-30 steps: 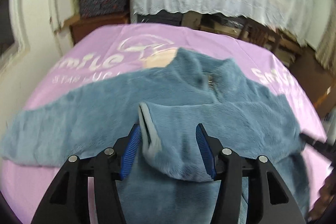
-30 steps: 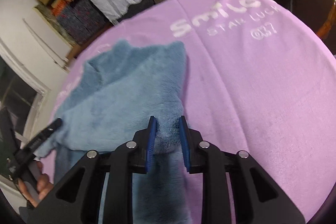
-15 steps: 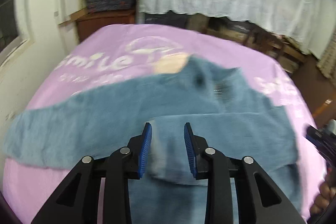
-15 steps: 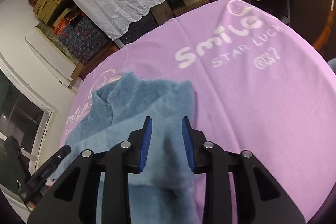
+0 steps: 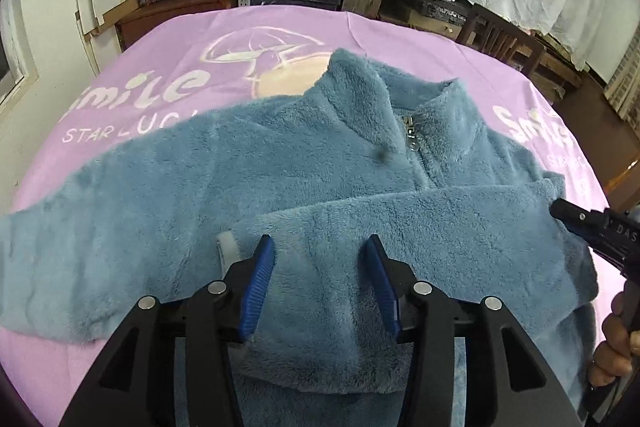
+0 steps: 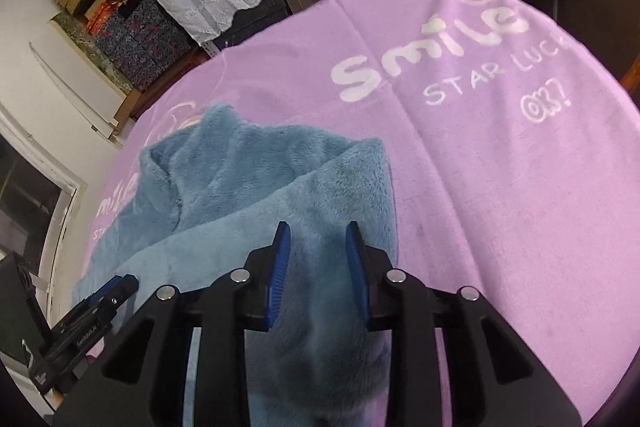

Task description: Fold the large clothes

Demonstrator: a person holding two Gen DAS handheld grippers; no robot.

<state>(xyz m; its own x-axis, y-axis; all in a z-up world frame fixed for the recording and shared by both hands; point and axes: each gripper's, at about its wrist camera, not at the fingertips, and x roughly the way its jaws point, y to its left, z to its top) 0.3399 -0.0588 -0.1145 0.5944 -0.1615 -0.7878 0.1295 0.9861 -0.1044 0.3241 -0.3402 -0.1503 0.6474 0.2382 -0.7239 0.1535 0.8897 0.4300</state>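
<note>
On the purple cloth (image 5: 160, 195), both hand-held grippers (image 5: 318, 279) (image 6: 318, 265) have widened, releasing the fleece (image 5: 320, 155).

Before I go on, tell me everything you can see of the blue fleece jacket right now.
The blue fleece jacket is a plush, long-piled garment with a stand-up collar and a short metal zip at the neck. It lies front up on the purple printed cloth. One sleeve stretches flat out to the side; the other sleeve is folded across the chest. The left gripper and right gripper both stand open over the folded part, neither clamping the pile.
</note>
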